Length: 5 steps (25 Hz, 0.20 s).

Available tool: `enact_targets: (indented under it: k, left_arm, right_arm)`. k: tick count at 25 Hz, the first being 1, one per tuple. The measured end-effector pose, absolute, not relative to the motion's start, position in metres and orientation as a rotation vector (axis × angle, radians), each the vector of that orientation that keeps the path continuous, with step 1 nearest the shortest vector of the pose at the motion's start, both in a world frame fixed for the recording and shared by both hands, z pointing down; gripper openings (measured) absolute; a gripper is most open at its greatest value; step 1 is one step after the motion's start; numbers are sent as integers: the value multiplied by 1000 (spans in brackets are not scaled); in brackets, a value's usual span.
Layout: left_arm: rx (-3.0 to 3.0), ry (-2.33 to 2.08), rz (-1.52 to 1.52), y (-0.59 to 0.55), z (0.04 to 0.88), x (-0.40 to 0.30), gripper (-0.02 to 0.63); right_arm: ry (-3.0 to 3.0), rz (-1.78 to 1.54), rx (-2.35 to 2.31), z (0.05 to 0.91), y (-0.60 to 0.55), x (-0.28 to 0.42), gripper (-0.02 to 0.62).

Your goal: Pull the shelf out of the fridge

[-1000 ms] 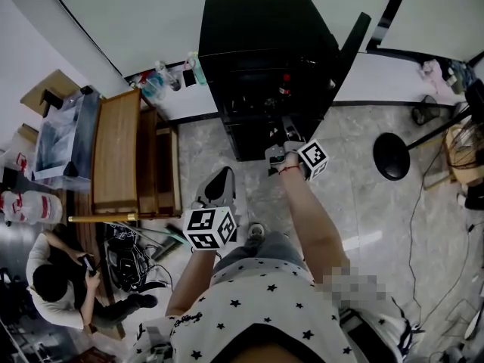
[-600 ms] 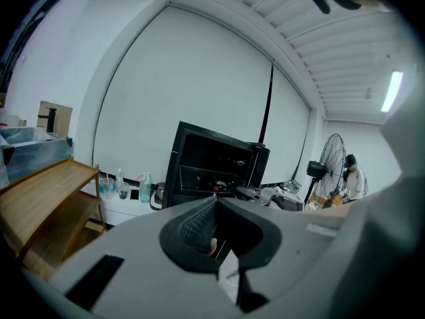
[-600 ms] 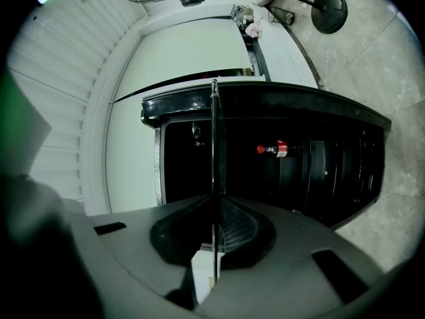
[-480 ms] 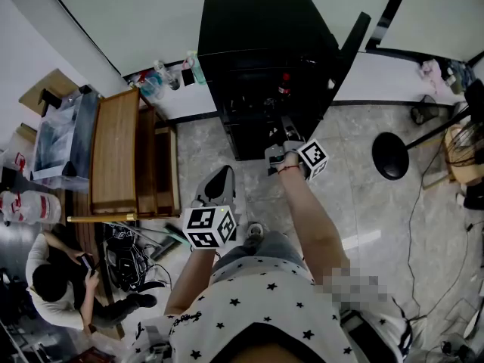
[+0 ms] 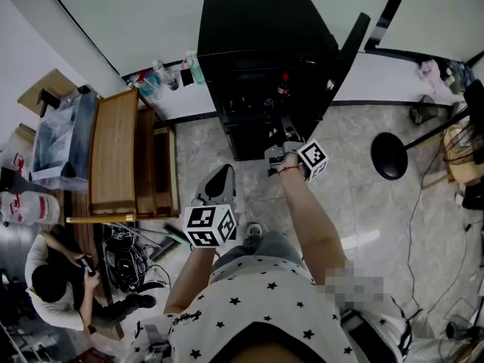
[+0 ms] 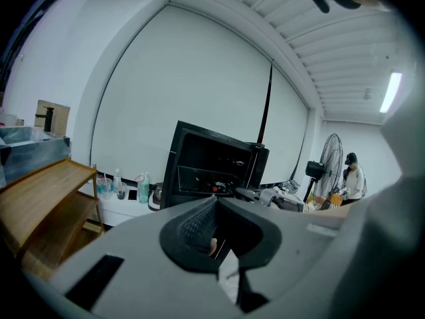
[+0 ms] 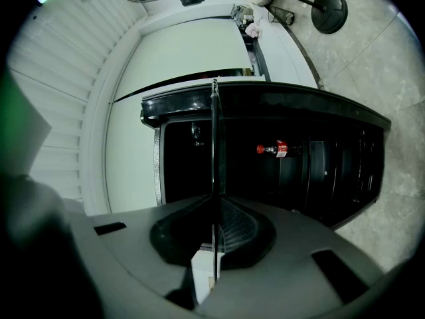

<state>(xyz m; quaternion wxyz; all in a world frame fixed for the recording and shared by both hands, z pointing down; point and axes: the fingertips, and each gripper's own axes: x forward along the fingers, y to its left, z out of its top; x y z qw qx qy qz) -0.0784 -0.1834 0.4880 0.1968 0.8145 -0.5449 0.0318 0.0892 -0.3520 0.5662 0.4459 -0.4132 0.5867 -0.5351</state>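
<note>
The black fridge (image 5: 265,44) stands open ahead of me, its door (image 5: 352,42) swung to the right. My right gripper (image 5: 284,139) reaches to the fridge's front and is shut on the shelf (image 7: 214,145), a thin clear pane seen edge-on that runs from between the jaws into the dark inside. A red-capped bottle (image 7: 275,149) lies inside the fridge (image 7: 332,165). My left gripper (image 5: 223,174) hangs near my waist with its tips together and nothing held. In the left gripper view the fridge (image 6: 212,168) is ahead of the left gripper (image 6: 214,203).
A wooden rack (image 5: 117,157) stands left of the fridge, with bottles (image 5: 162,78) on the ledge behind it. A person (image 5: 53,278) sits at lower left. A fan base (image 5: 391,156) and cables (image 5: 423,225) lie on the tiled floor at right.
</note>
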Motion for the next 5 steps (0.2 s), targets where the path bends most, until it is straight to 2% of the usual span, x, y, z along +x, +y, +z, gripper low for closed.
enact_targets:
  k: [5]
  left_arm:
    - [2279,-1525,83,-185,487,-79,12]
  right_arm:
    - [1462,-1319,-1022,567,-353,90,15]
